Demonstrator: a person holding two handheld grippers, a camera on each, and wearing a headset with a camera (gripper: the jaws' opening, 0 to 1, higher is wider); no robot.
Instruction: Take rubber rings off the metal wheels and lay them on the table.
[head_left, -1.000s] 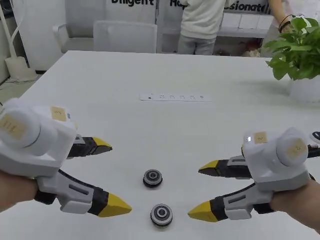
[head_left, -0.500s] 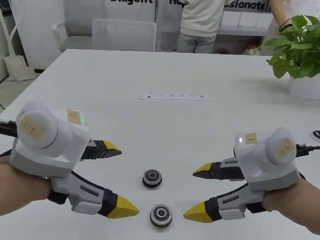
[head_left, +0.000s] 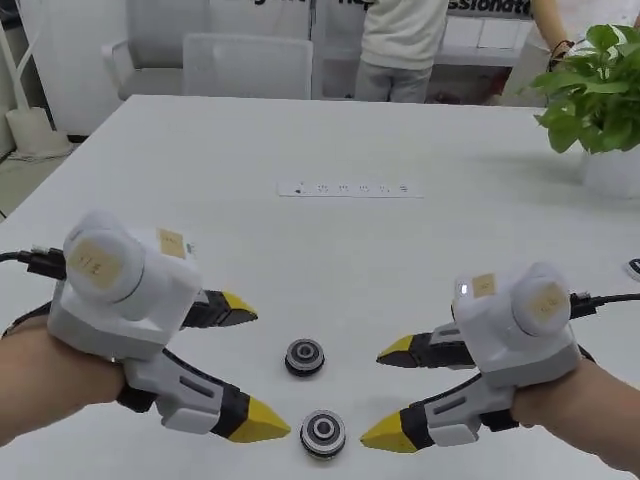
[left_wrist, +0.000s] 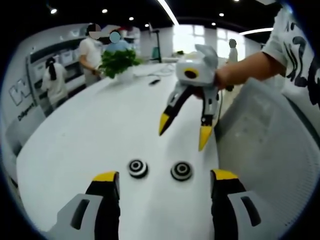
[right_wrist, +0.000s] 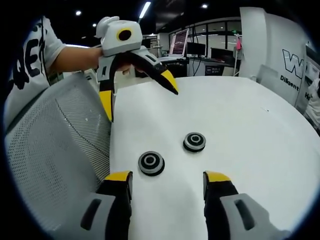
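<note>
- Both grippers sit closer to the two wheels than a second ago; the wheels lie where they lay on the white table (head_left: 330, 260).
- Left gripper (head_left: 258, 368): jaws spread wide, nothing between them. Right gripper (head_left: 378, 395): likewise agape and empty. Their yellow tips point inward, toward each other across the wheels.
- Near wheel (head_left: 323, 432): close to the table's near edge, between the two lower jaw tips and touching neither. Far wheel (head_left: 305, 357): just beyond it, apart from it.
- Each wheel lies flat with its axle upright and one face up, a black rubber ring (right_wrist: 142, 164) around a pale metal hub. Being round, neither has a long axis. The pair lines up roughly away from the person.
- Writing: a tan sticker (head_left: 171, 243) sits on each gripper body, its marks too small to read. Above the far table edge in the head view, cut-off wall lettering ends in "ssionate". The right gripper view shows a large "W" over lettering (right_wrist: 292, 79) beginning "Dilige".
- The head view adds a white power strip (head_left: 345, 189), a potted plant (head_left: 595, 85) and a standing person (head_left: 405, 40).
- Each gripper view shows the opposite gripper face-on and a perforated mesh panel (right_wrist: 55, 160) beside the table.
</note>
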